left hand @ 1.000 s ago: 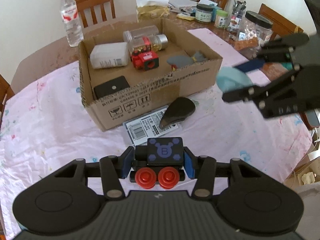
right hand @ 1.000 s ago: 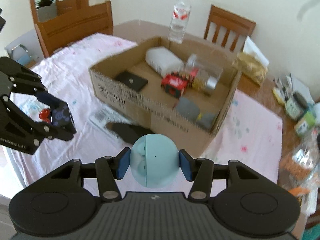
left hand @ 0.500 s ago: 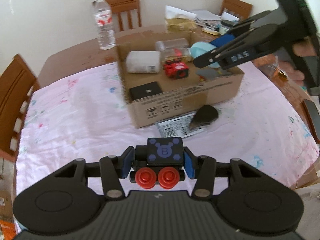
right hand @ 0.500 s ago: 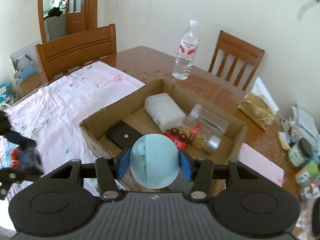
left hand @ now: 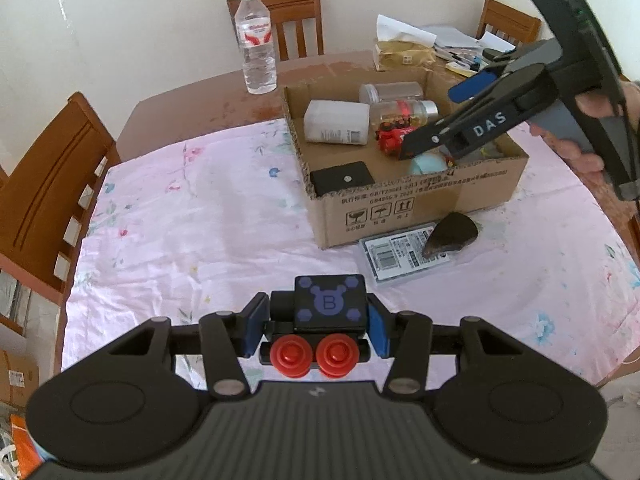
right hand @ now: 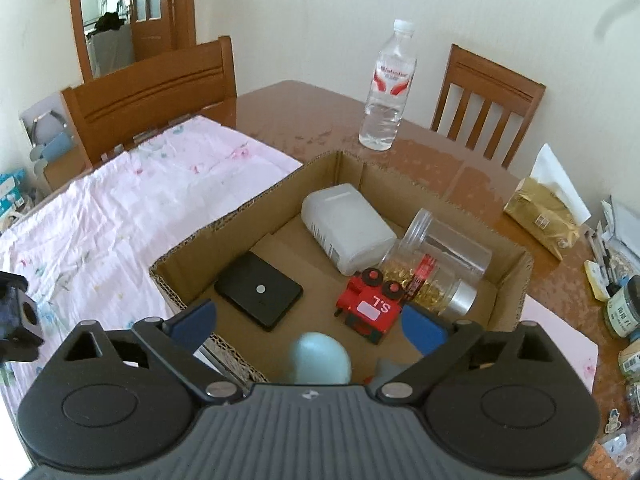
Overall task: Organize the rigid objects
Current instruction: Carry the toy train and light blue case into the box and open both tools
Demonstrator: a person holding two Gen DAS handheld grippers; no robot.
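Observation:
My left gripper is shut on a black toy block marked B with two red wheels, held above the pink cloth in front of the cardboard box. My right gripper hangs over the box's near right part and its jaws are opening. Below it a pale blue ball lies loose in the box, touching neither pad. The left wrist view shows the right gripper above the ball, with a hand on its handle.
The box also holds a white bottle, two clear jars, a red toy engine and a flat black case. A dark wedge rests on a labelled pack before the box. A water bottle, chairs and jars surround it.
The right gripper carried the blue ball over the box and opened, and the ball dropped inside. The left gripper drew back from the box, still holding the toy block.

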